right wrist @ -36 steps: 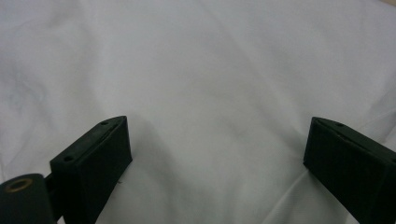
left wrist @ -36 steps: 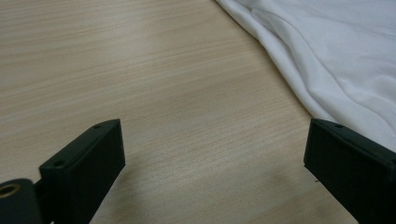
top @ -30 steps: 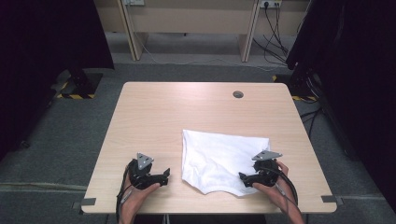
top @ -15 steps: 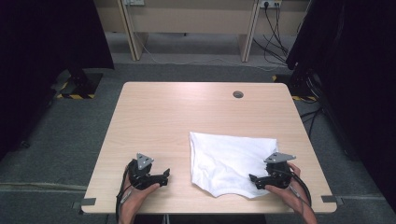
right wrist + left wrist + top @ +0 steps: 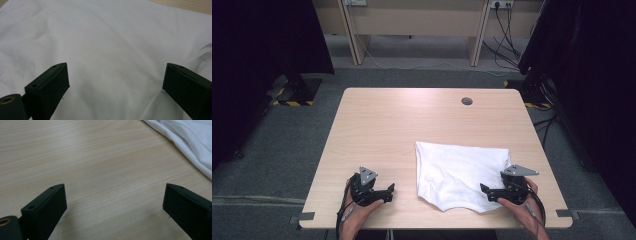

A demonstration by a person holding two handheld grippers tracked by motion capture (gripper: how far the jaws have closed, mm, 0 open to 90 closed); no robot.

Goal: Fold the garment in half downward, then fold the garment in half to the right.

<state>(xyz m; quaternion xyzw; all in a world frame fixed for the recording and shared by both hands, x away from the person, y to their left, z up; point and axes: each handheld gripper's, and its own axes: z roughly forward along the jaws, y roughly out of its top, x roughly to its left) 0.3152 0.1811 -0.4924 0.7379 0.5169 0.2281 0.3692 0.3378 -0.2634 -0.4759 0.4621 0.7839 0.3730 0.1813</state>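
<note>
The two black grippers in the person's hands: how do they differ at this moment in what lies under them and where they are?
The left gripper sits over the bare light wooden table, apart from the white folded cloth; the right gripper sits over that cloth's right part. In the left gripper view the cloth lies off to one side; in the right gripper view the cloth spreads between the jaws. Both are open, holding nothing.
</note>
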